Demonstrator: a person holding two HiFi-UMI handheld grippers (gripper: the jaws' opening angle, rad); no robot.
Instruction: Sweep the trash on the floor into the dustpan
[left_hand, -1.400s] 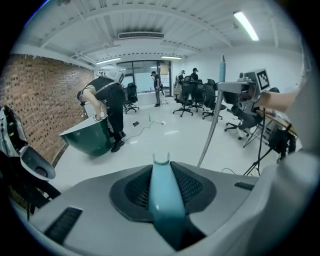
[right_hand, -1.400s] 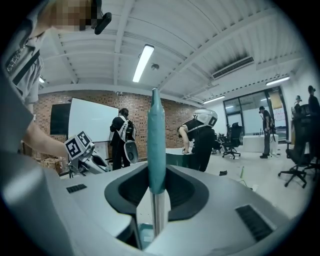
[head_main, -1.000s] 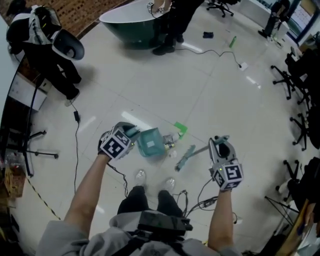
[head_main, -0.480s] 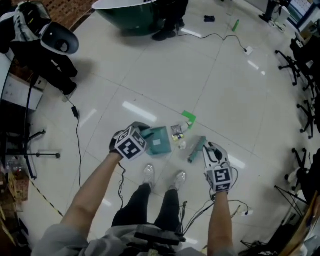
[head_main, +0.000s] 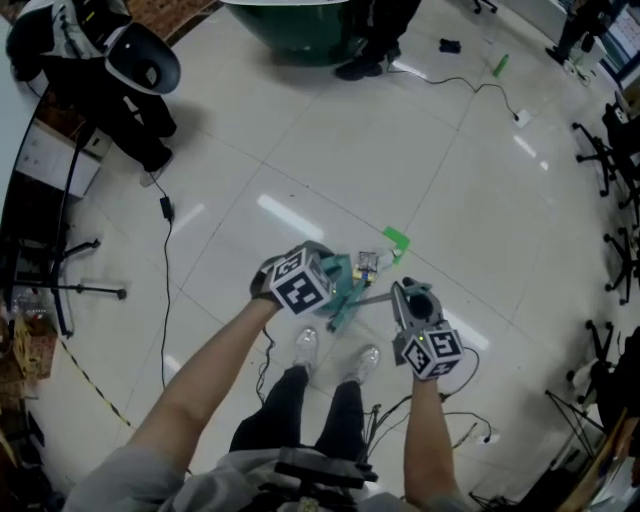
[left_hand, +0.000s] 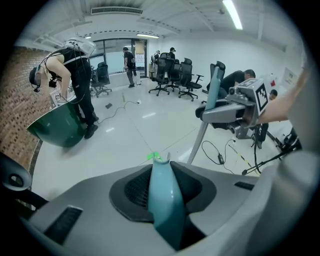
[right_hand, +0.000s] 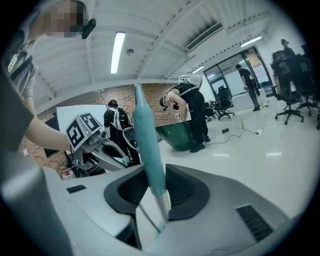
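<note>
Dustpan (head_main: 338, 280): one, left gripper (left_hand: 161, 174); broom (right_hand: 145, 140): one, right gripper (right_hand: 152, 186), jaws opening

The dustpan (head_main: 338, 275) mostly hidden behind the left gripper (head_main: 318, 270); head of the broom (head_main: 375, 296) indistinct against the dustpan; trash (head_main: 367, 263) just beyond the dustpan too small to identify; green tub (head_main: 300, 15), well beyond the dustpan, cut by top edge.

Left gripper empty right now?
No: the left gripper view shows the left gripper with its fingers clamped on the teal dustpan handle.
</note>
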